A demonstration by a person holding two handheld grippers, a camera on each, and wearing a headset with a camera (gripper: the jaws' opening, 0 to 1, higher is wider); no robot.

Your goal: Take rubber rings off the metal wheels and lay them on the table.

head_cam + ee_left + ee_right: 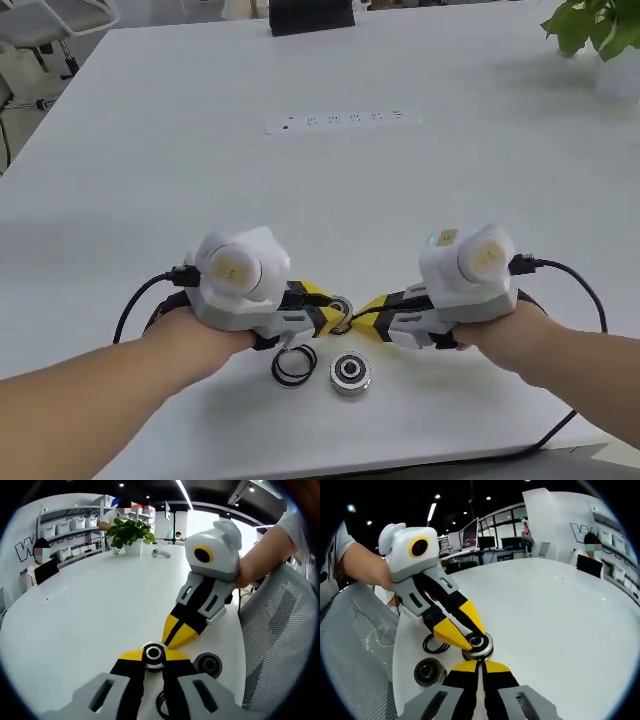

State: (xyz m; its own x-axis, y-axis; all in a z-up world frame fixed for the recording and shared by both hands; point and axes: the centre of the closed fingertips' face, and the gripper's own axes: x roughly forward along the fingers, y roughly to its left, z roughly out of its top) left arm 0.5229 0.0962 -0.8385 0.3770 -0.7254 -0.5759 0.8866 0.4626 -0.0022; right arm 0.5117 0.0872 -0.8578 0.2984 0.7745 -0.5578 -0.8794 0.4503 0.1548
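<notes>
White table (200, 170) stretched away under both hands, in an open office. Near its front edge a wheel (153, 654) sat low over the surface, flat, its hub face turned up and its axle roughly upright. Whether it touched the table could not be told.

The left gripper (332, 318) was clamped on this wheel, one yellow tip on each side of the rim. The wheel lay right at the tips, straight ahead along the jaws.

The right gripper (480, 667) came in from the opposite side, so the two met nose to nose. Its jaws were drawn together with only a thin line between them, and their tips sat against the wheel's near rim. Whether they pinched any rubber there could not be told.

Just beside the held wheel, toward the person, loose black rings (293, 365) lay flat and overlapping on the table. A second wheel (349, 372) lay flat next to them, hub up, apart from both grippers. In the head view the rings sat below the left gripper and the second wheel below the gap between the two.

A hand gripped each tool, with black cables trailing back past the wrists.

Well beyond the work, a white power strip (340, 121) lay across the middle of the table and a plant (598, 25) stood at the far right corner. A mesh chair (280, 640) stood close behind the person's side of the table.
</notes>
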